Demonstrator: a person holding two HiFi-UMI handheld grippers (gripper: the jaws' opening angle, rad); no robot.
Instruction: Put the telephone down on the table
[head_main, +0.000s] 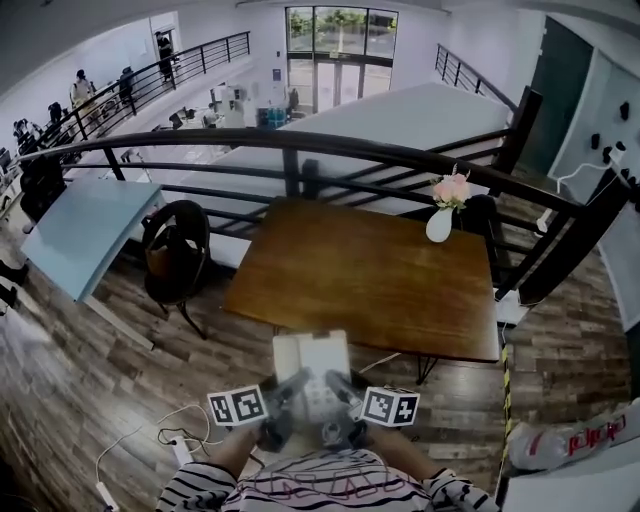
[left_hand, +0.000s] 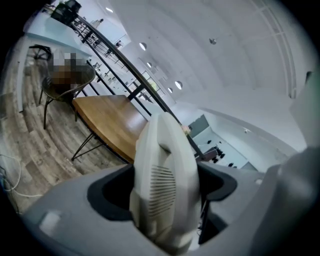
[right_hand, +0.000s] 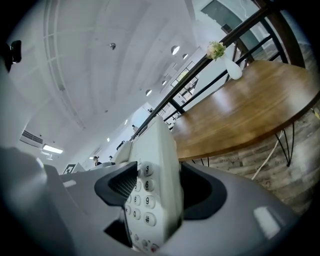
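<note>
A white desk telephone (head_main: 312, 365) is held in the air between both grippers, just short of the near edge of the brown wooden table (head_main: 370, 270). My left gripper (head_main: 285, 410) is shut on the telephone's left side, where the handset (left_hand: 165, 185) fills the left gripper view. My right gripper (head_main: 345, 408) is shut on the right side, its jaws clamping the keypad (right_hand: 142, 200). The table lies ahead of and below the telephone (right_hand: 157, 185) in both gripper views.
A white vase with pink flowers (head_main: 445, 210) stands at the table's far right corner. A black railing (head_main: 300, 150) runs behind the table. A dark chair (head_main: 175, 250) stands to the left. Cables and a power strip (head_main: 175, 445) lie on the wooden floor.
</note>
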